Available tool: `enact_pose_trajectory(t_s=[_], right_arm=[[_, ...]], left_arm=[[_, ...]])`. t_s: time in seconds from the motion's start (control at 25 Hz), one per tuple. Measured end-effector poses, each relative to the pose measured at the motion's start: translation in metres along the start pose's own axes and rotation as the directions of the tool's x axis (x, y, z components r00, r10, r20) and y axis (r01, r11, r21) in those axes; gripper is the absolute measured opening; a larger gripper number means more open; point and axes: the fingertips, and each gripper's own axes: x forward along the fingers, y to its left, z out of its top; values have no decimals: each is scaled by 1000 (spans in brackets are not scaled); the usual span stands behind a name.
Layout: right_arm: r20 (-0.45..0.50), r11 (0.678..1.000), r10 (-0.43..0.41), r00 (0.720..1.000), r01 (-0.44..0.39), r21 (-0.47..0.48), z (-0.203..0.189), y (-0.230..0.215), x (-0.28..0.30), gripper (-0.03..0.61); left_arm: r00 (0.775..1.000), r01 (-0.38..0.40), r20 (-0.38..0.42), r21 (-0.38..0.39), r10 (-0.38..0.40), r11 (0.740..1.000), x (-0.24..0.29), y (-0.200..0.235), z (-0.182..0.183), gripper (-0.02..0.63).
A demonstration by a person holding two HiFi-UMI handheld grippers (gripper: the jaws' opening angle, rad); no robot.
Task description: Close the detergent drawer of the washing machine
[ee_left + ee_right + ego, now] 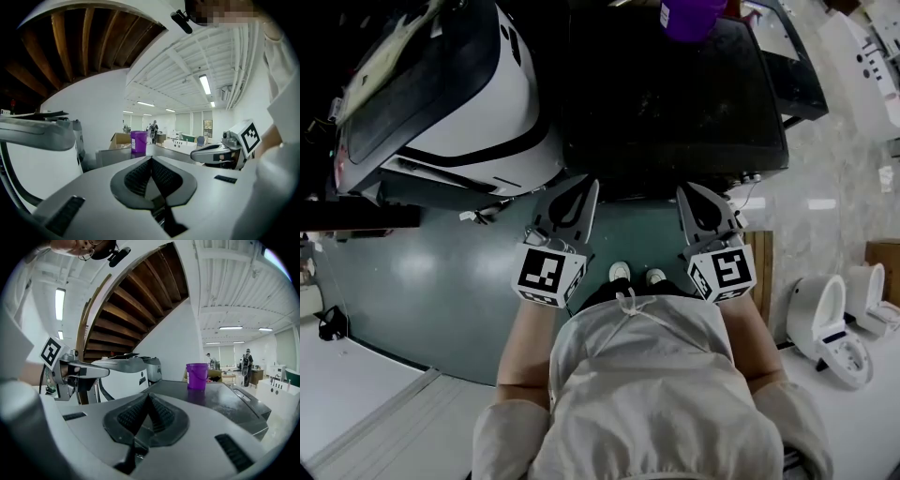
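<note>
The washing machine [675,94] is a dark-topped box straight ahead in the head view, its front edge just past both grippers. I cannot make out its detergent drawer in any view. My left gripper [581,192] is held near the machine's front left corner, my right gripper [692,195] near the front middle. Both are shut with nothing between the jaws, as the left gripper view [151,159] and the right gripper view [149,394] show. Neither touches the machine. Each gripper view looks level across the machine's top [220,397].
A purple bucket [692,17] [138,141] [197,375] stands at the far side of the machine's top. A large white machine [459,94] [124,376] sits close on the left. White toilets [830,328] stand at the right. The green floor [441,281] lies underfoot.
</note>
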Motion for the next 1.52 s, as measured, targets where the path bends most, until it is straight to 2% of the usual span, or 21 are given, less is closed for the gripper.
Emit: enact_pose_trajectory(t_s=[0.16, 0.36, 0.56, 0.84, 0.96, 1.16, 1.32, 1.52], right_arm=[[34, 999, -9, 999, 10, -31, 27, -14, -14, 5], [80, 998, -9, 997, 15, -63, 55, -29, -36, 5], [156, 993, 27, 987, -8, -121, 76, -26, -56, 5], [182, 987, 64, 981, -36, -154, 83, -14, -66, 2], [192, 985, 63, 979, -30, -171, 86, -13, -69, 2], [193, 986, 63, 979, -32, -162, 83, -13, -71, 2], [190, 991, 86, 978, -66, -113, 79, -12, -73, 0], [191, 991, 94, 977, -72, -117, 83, -12, -73, 0]], left_arm=[[999, -27, 32, 0, 27, 1000, -6, -6, 30, 18], [996, -78, 53, 49, 75, 996, -21, -19, 63, 18], [996, -56, 76, 44, 53, 997, -30, -34, 84, 18], [998, -41, 57, 5, 41, 999, -32, -37, 81, 18], [999, -20, 46, 21, 19, 1000, -32, -42, 80, 18], [999, 21, 30, 47, -22, 999, -31, -51, 76, 18], [999, 21, 34, 22, -22, 1000, -33, -53, 74, 18], [999, 16, 52, 5, -17, 1000, -34, -53, 79, 18]])
